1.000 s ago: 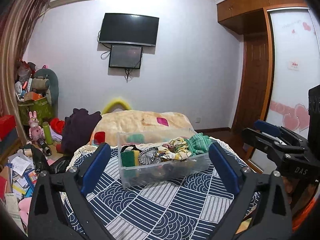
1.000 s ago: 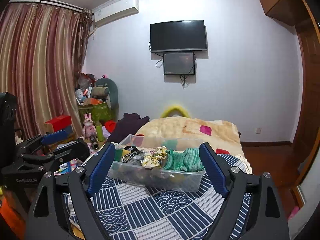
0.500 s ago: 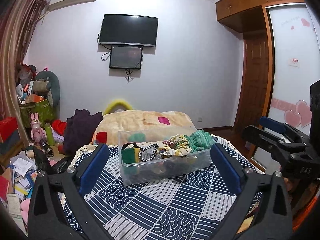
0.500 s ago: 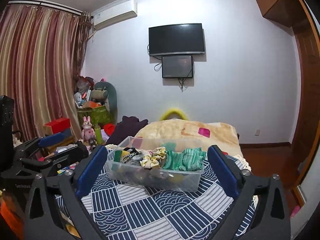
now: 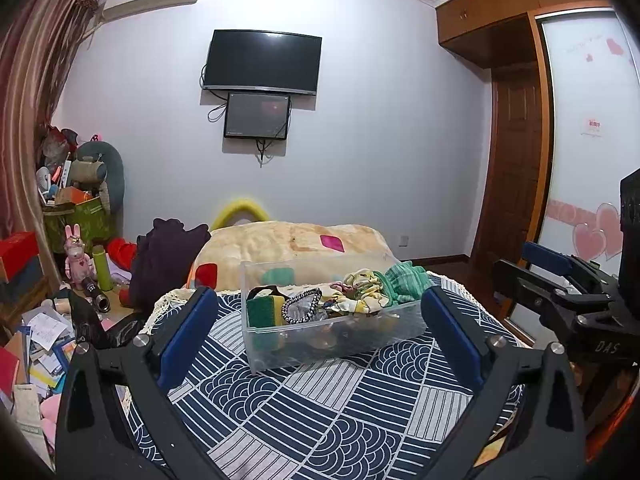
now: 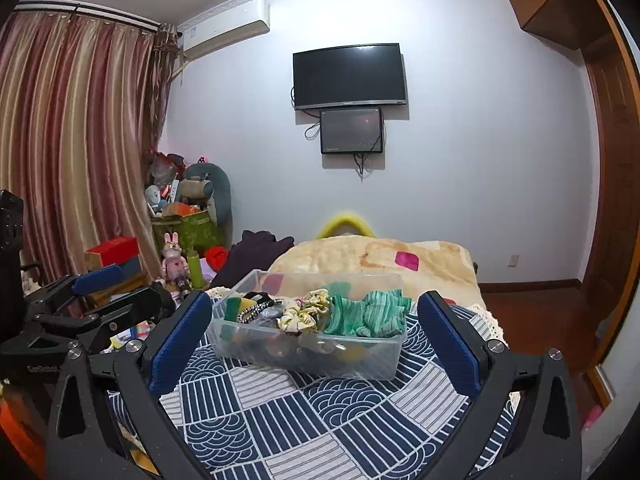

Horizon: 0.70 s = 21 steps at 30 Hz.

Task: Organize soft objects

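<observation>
Scrunchies (image 6: 306, 314) and the green cloth (image 6: 366, 312) already sit in the clear bin (image 6: 312, 356), mid-frame on the patterned cloth (image 6: 304, 420). Left gripper (image 5: 320, 332) and right gripper (image 6: 314, 340) both spread wide, holding nothing. Looks mostly done to me.

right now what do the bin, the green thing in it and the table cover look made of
Bin: clear glossy plastic, by the look; its contents show through the walls.
Green thing: soft fabric, matte, ribbed and crumpled into folds.
Table cover: printed cloth, matte navy and white; the exact fibre is unclear.
</observation>
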{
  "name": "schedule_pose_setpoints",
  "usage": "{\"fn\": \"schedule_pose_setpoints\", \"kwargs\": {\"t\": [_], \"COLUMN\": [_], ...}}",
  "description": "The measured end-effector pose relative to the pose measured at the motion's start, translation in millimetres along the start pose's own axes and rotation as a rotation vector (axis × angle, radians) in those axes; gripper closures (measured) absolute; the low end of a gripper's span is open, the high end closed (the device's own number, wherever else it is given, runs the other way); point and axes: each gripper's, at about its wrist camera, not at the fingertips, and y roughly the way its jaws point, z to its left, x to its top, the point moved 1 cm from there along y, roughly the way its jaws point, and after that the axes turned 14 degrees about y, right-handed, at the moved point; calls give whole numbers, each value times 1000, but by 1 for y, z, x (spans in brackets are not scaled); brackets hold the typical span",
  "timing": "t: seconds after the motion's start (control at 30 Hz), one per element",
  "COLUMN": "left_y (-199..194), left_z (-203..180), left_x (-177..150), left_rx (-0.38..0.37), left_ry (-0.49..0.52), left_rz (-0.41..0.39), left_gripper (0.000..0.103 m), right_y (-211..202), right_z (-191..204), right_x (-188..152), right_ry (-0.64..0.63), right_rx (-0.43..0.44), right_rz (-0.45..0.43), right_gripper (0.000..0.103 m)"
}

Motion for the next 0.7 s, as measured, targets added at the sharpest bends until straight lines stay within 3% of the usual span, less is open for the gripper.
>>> {"fn": "schedule_pose_setpoints", "kwargs": {"t": [0.7], "left_y": [1], "left_z": [-2], "left_x": [-1], "left_rx": [-12], "left_ry": [10], "left_rz": [4], "left_gripper": [0], "right_y": [2], "right_z": [1], "right_x": [-1], "right_ry": [-4], "right_rx": [1], "right_rz": [2], "right_gripper": [0]}}
